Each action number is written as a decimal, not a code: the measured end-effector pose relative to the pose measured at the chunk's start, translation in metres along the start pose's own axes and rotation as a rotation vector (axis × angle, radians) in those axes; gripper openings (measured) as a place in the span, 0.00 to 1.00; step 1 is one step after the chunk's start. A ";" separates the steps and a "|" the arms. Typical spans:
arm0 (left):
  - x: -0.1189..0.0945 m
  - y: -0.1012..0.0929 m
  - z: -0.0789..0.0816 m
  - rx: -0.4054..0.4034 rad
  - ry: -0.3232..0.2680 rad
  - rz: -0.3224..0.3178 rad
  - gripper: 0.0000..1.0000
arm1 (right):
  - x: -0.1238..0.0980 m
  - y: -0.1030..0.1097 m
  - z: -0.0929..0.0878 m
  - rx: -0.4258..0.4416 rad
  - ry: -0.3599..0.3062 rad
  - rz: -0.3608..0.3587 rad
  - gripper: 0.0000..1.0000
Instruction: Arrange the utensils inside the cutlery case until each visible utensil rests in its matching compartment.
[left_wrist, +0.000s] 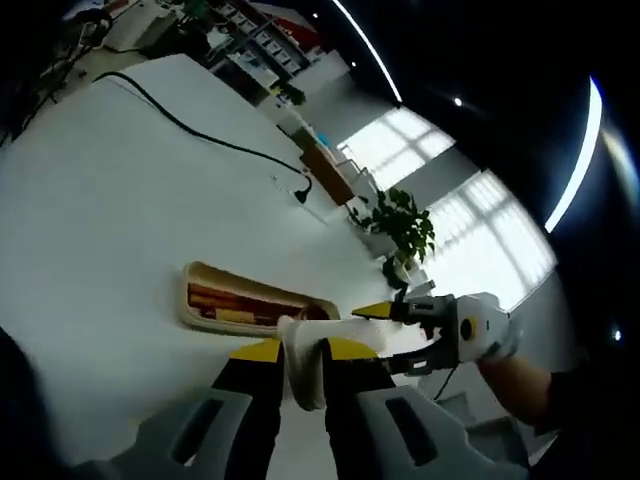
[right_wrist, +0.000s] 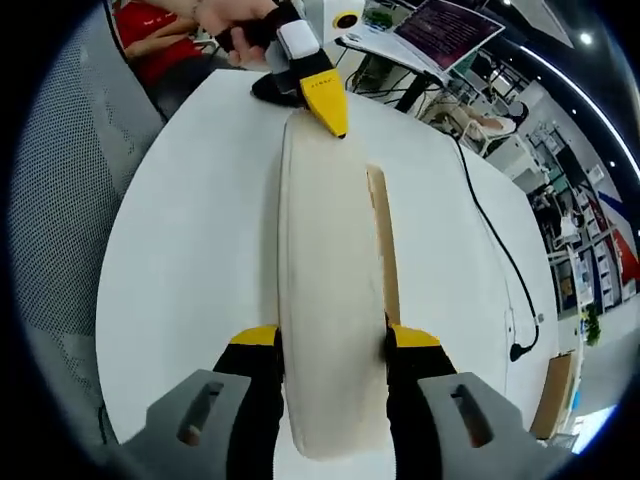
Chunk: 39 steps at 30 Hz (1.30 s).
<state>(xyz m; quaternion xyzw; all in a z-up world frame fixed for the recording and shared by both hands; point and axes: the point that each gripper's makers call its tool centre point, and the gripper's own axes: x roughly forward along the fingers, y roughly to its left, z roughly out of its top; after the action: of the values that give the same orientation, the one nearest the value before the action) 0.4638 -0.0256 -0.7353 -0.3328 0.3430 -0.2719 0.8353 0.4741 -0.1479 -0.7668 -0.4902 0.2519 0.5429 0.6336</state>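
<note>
the cream cutlery case lid (right_wrist: 330, 300), long with rounded ends, is held off the white surface (right_wrist: 190, 250) at frame centre. the open case tray (left_wrist: 205, 290) lies at mid-left, wooden utensils (left_wrist: 235, 305) inside.

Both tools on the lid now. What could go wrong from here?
1. The lid is gripped at opposite ends by the left tool and right tool; uneven pulls may twist it loose.
2. The open case could get knocked.
</note>
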 end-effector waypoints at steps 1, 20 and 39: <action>0.001 0.002 0.001 0.002 0.002 0.006 0.15 | 0.001 -0.002 0.000 -0.003 0.003 0.000 0.39; 0.019 0.041 0.053 0.046 -0.001 0.137 0.15 | 0.028 -0.040 0.008 0.129 -0.008 0.032 0.39; 0.025 0.064 0.045 0.072 0.056 0.174 0.15 | 0.049 -0.035 0.003 0.121 0.064 0.146 0.39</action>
<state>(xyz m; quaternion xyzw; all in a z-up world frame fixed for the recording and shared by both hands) 0.5278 0.0144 -0.7686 -0.2638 0.3836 -0.2198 0.8573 0.5205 -0.1209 -0.7953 -0.4483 0.3394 0.5556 0.6125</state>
